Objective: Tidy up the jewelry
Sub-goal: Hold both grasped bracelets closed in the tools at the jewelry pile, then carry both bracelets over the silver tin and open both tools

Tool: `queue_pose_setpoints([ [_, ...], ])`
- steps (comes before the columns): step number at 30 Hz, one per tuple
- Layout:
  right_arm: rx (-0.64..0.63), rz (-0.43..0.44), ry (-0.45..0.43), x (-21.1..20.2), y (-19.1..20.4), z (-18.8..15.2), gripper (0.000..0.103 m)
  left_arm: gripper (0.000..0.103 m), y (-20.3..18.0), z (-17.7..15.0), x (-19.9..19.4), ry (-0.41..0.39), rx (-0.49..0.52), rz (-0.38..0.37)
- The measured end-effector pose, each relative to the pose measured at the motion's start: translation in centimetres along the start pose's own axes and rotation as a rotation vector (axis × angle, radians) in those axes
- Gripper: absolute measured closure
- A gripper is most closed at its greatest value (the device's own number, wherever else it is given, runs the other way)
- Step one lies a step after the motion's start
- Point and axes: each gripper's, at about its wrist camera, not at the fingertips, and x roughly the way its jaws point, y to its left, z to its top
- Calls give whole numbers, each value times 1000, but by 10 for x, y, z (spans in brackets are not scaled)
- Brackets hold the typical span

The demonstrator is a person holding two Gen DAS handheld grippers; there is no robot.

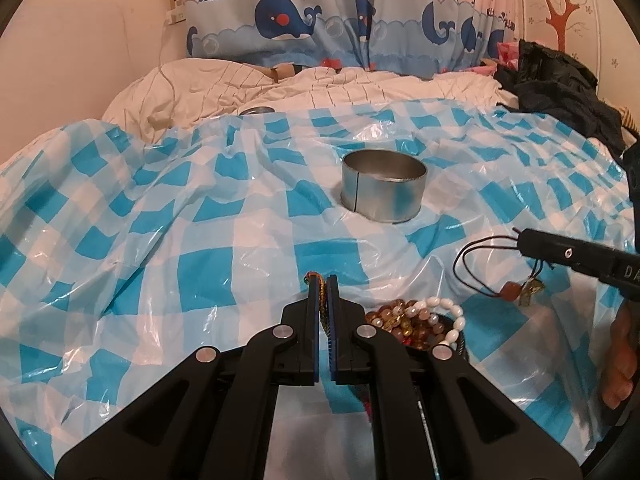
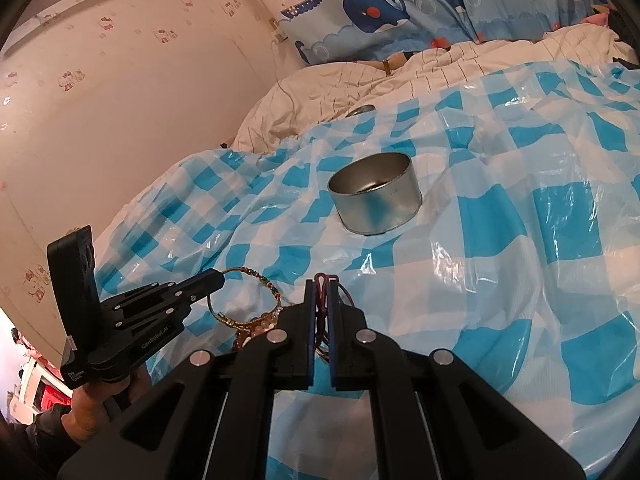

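Observation:
A round open metal tin (image 1: pixel 384 186) (image 2: pixel 376 204) stands on the blue-and-white checked plastic sheet (image 1: pixel 180 240). My left gripper (image 1: pixel 323 280) (image 2: pixel 218 278) is shut on a thin gold-and-green bangle (image 1: pixel 309 278) (image 2: pixel 248 300), whose loop hangs down from the tips. My right gripper (image 1: pixel 520 238) (image 2: pixel 322 280) is shut on a dark cord necklace (image 1: pixel 464 258) (image 2: pixel 345 293) with a brown pendant (image 1: pixel 512 291). Between the two grippers lies a pile of bead and pearl bracelets (image 1: pixel 416 318) (image 2: pixel 256 328). Both grippers are well short of the tin.
A second metal piece (image 1: pixel 256 111) (image 2: pixel 360 111) lies at the sheet's far edge by the white quilt (image 1: pixel 240 80). Dark clothing (image 1: pixel 560 80) is heaped at the far right. A pink wall (image 2: pixel 120 120) runs along the left; a whale curtain (image 1: pixel 288 16) hangs behind.

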Motion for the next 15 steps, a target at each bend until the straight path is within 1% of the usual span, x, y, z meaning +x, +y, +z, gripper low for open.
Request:
queue_pose_setpoints([
  [6,12,23,-22,1,0,8,97,100,41,3,-11,-22,-38,-62],
  [7,15,27,-25,2,-1,10,97,100,39,3,-15,-26,-40,-73],
  [9,23,29,-37,3,-3,15,97,100,47,3,-20,-36,-46,-92],
  [12,35,36,-50,6,-5,21,97,100,70,4,-26,-47,-72,-143],
  [14,37,36,-61,7,-5,26,97,100,72,3,-32,-63,-74,-159],
  [15,39,37,-69,7,-5,29,97,100,81,5,-34,-76,-72,-172],
])
